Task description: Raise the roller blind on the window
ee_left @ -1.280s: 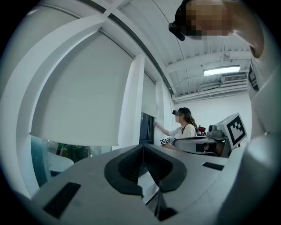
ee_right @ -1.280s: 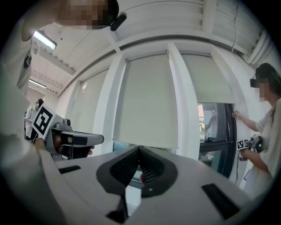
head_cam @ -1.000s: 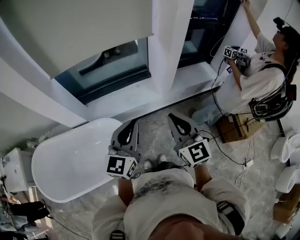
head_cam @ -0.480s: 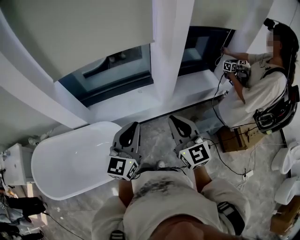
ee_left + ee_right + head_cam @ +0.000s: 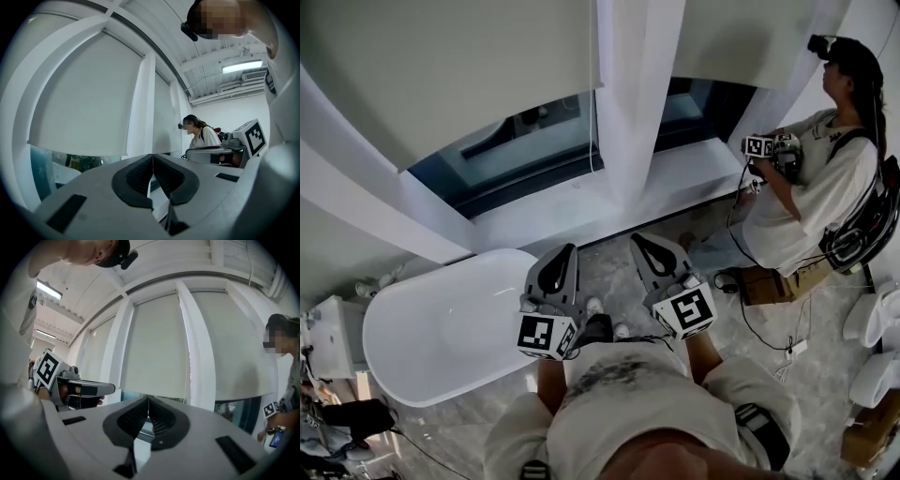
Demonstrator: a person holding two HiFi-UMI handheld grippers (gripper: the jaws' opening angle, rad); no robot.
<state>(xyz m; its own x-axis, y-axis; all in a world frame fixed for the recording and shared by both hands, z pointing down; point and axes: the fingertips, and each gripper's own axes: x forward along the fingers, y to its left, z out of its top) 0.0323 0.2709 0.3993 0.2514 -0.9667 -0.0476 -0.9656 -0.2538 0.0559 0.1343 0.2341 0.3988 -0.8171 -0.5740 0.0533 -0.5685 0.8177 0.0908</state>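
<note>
I hold my left gripper (image 5: 555, 272) and right gripper (image 5: 654, 255) low at my waist, both pairs of fingers (image 5: 133, 177) closed on nothing, because the half-lowered roller blind (image 5: 450, 66) and its cord (image 5: 590, 131) hang ahead, not yet within reach.

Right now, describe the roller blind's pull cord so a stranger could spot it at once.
Find the white bathtub; the window behind it carries a pale roller blind. The pull cord hangs at that blind's right edge, beside the white pillar: the only thin vertical line, reaching below the blind's hem.
</note>
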